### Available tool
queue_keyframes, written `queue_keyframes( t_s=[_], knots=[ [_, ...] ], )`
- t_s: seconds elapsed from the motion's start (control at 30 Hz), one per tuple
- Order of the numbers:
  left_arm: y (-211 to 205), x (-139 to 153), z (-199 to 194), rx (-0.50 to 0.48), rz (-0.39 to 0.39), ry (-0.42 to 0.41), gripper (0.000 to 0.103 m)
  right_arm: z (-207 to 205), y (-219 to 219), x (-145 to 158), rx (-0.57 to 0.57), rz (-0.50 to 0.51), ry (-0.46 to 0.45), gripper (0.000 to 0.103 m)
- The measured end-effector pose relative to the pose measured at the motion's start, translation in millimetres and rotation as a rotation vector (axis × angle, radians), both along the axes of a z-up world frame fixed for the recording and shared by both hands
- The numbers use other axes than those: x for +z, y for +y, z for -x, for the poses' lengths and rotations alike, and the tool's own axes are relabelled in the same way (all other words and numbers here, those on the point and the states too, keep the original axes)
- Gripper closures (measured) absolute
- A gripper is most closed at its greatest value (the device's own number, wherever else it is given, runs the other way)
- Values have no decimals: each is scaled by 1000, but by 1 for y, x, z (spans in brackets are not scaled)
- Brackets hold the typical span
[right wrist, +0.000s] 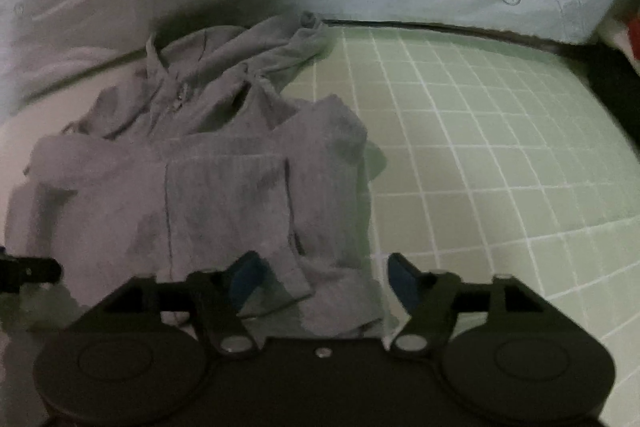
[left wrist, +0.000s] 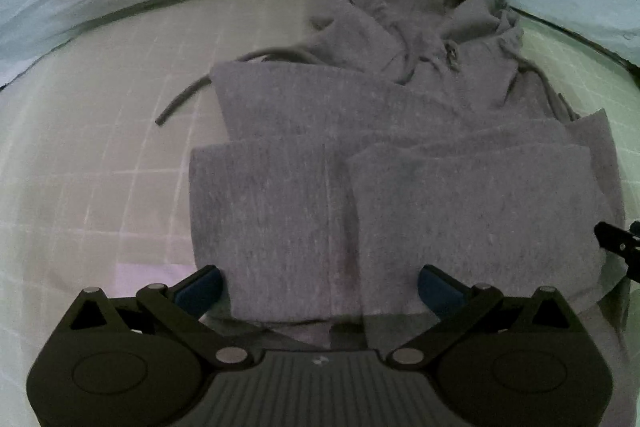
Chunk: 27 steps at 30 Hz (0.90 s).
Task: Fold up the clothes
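Am looking at grey hoodie (left wrist: 380,163) lying partly folded on green grid mat (right wrist: 480,131), hood bunched at far end, drawstring (left wrist: 188,95) trailing left of it. Am judging fabric soft, thick, floppy; best pinched at near hem corners. Am holding left gripper (left wrist: 320,287) low over hoodie's near hem, jaws spread wide, empty. Am hovering right gripper (right wrist: 320,279) at hoodie's right near corner, jaws apart, gripping nothing.
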<state>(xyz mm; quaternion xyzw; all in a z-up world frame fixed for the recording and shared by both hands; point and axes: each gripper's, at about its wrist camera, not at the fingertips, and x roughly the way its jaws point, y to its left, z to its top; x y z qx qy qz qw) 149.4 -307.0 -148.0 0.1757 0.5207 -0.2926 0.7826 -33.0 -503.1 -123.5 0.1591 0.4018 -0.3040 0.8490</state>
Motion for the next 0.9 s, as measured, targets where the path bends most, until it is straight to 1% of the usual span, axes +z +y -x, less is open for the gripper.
queue_keyframes(
  t_s=[0.07, 0.1, 0.17, 0.23, 0.4, 0.57, 0.7, 0.8, 0.87, 0.9],
  knots=[
    [1, 7, -4, 3, 17, 3, 0, -1, 0, -3, 3, 8, 23, 23],
    [2, 11, -8, 9, 32, 3, 0, -1, -1, -1, 0, 11, 18, 21],
    [2, 21, -17, 22, 64, -6, 0, -4, -7, 8, -15, 16, -25, 10],
    [-2, 29, -30, 29, 84, -25, 0, -12, -16, 15, -29, 29, -48, 4],
    [-28, 40, -73, 45, 86, -78, 0, -49, -43, 21, -55, 72, -57, 4],
    [-65, 46, -126, 69, 136, -99, 0, -100, -90, 18, -99, 63, -66, 3],
    [-104, 39, -168, 132, 161, -88, 0, -143, -126, 5, -153, 17, -60, 3],
    [-132, 29, -191, 143, 171, -75, 0, -168, -145, -8, -185, -33, -65, 3],
    [-148, 19, -199, 131, 149, -83, 0, -179, -151, -18, -193, -46, -53, 3],
    [-155, 14, -202, 127, 131, -90, 0, -185, -152, -23, -194, -38, -29, 3]
  ],
)
